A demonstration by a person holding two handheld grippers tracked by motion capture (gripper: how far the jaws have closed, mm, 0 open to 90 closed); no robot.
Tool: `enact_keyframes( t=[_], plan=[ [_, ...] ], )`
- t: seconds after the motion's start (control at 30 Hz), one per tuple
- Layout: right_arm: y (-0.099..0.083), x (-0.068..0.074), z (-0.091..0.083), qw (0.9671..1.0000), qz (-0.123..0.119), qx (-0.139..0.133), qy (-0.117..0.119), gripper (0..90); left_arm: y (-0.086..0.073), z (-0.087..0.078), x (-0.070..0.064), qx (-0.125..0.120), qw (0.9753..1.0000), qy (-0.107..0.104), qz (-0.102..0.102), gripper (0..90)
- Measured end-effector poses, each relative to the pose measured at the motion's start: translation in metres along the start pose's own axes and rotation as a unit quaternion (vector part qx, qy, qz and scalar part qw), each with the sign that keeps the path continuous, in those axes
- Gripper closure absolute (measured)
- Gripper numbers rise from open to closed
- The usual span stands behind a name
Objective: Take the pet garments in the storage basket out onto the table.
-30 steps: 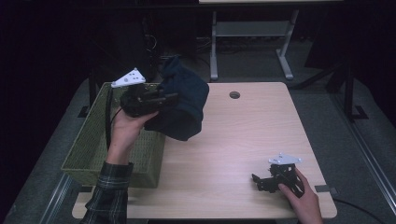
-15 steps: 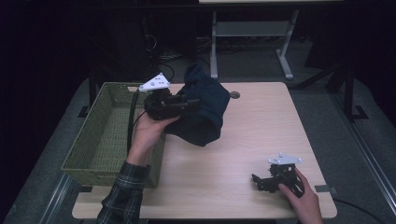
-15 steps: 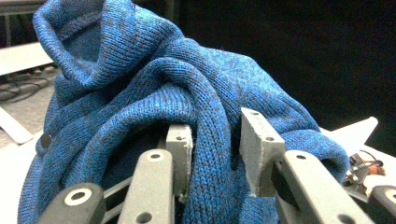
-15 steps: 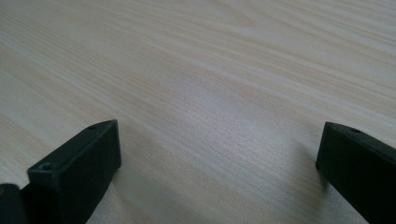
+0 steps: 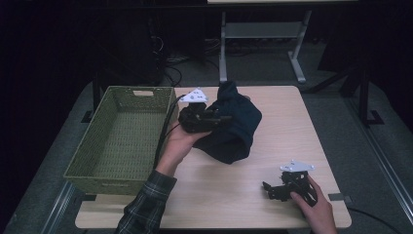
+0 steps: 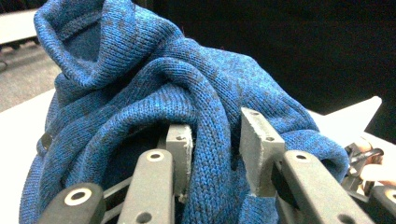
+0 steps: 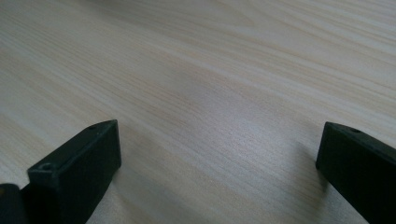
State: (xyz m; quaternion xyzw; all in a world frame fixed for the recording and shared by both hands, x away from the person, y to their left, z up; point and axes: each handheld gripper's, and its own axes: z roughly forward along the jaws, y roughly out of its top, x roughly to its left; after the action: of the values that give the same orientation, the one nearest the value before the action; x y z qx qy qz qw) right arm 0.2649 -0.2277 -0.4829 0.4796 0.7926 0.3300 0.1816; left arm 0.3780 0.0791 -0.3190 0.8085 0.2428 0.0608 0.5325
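Note:
A dark blue knitted sweater (image 5: 234, 126) hangs bunched above the middle of the wooden table (image 5: 272, 112). My left gripper (image 5: 220, 118) is shut on a fold of it. Up close, the left gripper (image 6: 217, 156) pinches a thick roll of the sweater (image 6: 154, 88) between its grey pads (image 6: 180, 144). My right gripper (image 5: 271, 189) rests low on the table near the front right corner, held by a hand. In its own view the right gripper (image 7: 217, 168) stands wide open over bare wood, with nothing between its fingers (image 7: 79, 163).
A green woven basket (image 5: 122, 136) stands on the left side of the table, with nothing inside it. A cable trails from the left gripper along the basket's right wall. Behind the table stands a grey metal frame (image 5: 263, 34) on the dark floor.
My left gripper has carried the sweater to the right, from over the basket's right wall to above the middle of the table. The right gripper has stayed where it was.

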Motion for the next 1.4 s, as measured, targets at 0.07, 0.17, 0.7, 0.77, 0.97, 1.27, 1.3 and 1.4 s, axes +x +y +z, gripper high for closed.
enact_keyframes(
  t=[0.07,0.17,0.7,0.77,0.97,1.27,1.3,1.4],
  plan=[
    [0.000,0.000,0.000,1.0000,0.000,0.000,0.000,0.0,-0.002,0.005,0.000,0.004,1.0000,-0.001,-0.001,66.4],
    [0.000,0.000,0.000,1.0000,0.000,0.000,0.000,0.0,-0.009,0.019,0.000,0.019,0.9998,-0.002,-0.004,66.4],
    [0.000,0.000,0.000,1.0000,-0.001,0.001,0.000,0.0,-0.046,0.091,0.005,0.089,0.9956,-0.008,-0.029,66.1],
    [0.000,0.000,0.000,1.0000,0.001,0.001,0.001,0.0,-0.051,0.102,0.004,0.104,0.9942,-0.007,-0.025,65.9],
    [0.000,0.000,0.000,1.0000,0.000,-0.001,0.001,0.0,-0.061,0.122,0.003,0.125,0.9920,-0.005,-0.017,64.2],
    [0.000,0.000,0.000,1.0000,-0.001,0.002,0.001,0.0,-0.071,0.135,0.003,0.140,0.9899,0.003,-0.026,45.2],
    [0.000,0.000,0.000,1.0000,-0.001,0.002,0.001,0.0,-0.070,0.134,0.003,0.136,0.9903,0.005,-0.025,41.9],
    [0.000,0.000,0.000,1.0000,0.002,0.000,0.002,0.0,-0.066,0.127,0.001,0.131,0.9911,0.015,-0.019,32.4]
  ],
)
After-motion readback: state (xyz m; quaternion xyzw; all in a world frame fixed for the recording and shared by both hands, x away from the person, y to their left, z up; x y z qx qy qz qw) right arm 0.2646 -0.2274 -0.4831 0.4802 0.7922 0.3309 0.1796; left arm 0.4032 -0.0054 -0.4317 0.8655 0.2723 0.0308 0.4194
